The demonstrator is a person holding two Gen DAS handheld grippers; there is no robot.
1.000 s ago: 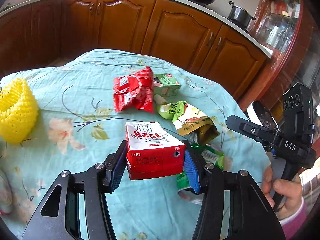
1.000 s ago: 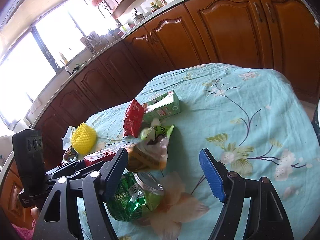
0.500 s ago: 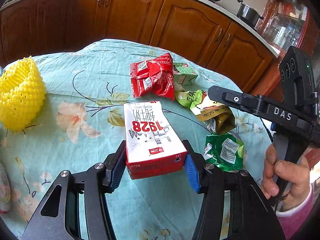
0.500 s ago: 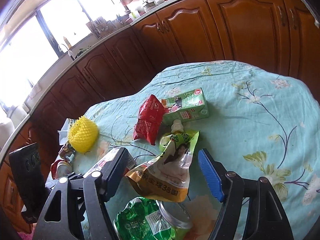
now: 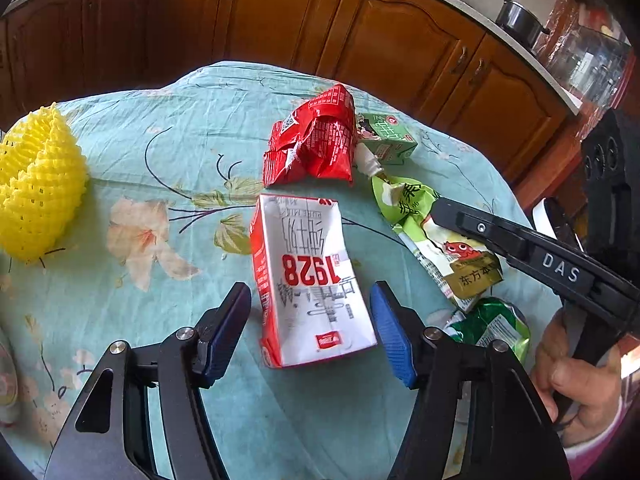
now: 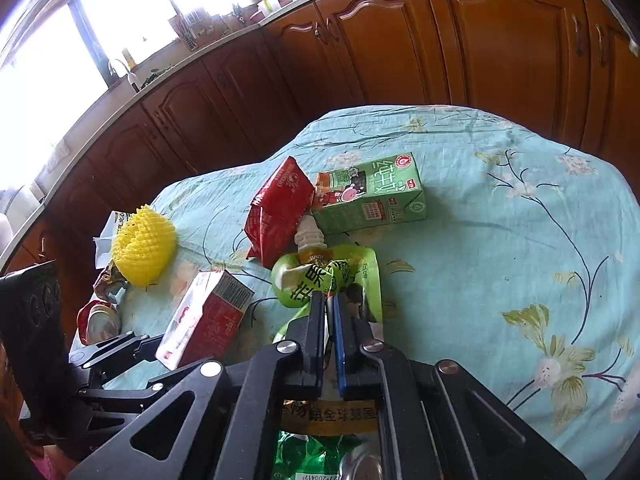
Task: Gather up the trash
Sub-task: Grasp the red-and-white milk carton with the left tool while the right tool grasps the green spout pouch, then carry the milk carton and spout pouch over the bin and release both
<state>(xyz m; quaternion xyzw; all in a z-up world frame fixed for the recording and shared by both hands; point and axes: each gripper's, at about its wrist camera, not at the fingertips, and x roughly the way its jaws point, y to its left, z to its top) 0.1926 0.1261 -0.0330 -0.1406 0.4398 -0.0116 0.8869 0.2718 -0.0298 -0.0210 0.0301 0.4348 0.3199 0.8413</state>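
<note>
A red-and-white milk carton [image 5: 312, 280] lies flat on the floral tablecloth [image 5: 160, 160]. My left gripper [image 5: 310, 290] straddles it with its jaws opening, and its blue pads stand clear of the carton's sides. My right gripper [image 6: 329, 298] is shut on the crumpled middle of a green spout pouch [image 6: 316, 276], which lies on the cloth. In the left wrist view the right gripper's fingers [image 5: 460, 216] reach in from the right onto that pouch [image 5: 412, 204].
A red snack bag [image 5: 312, 140] and a green milk carton [image 5: 386, 136] lie just beyond the pouch. A green foil wrapper [image 5: 492, 324] sits near the table's right edge. A yellow foam fruit net [image 5: 40, 184] stands at the left. Wooden cabinets ring the table.
The left gripper tipped the red-and-white carton flat onto the cloth and let it go. The right gripper moved in over the green pouch and closed on it.
</note>
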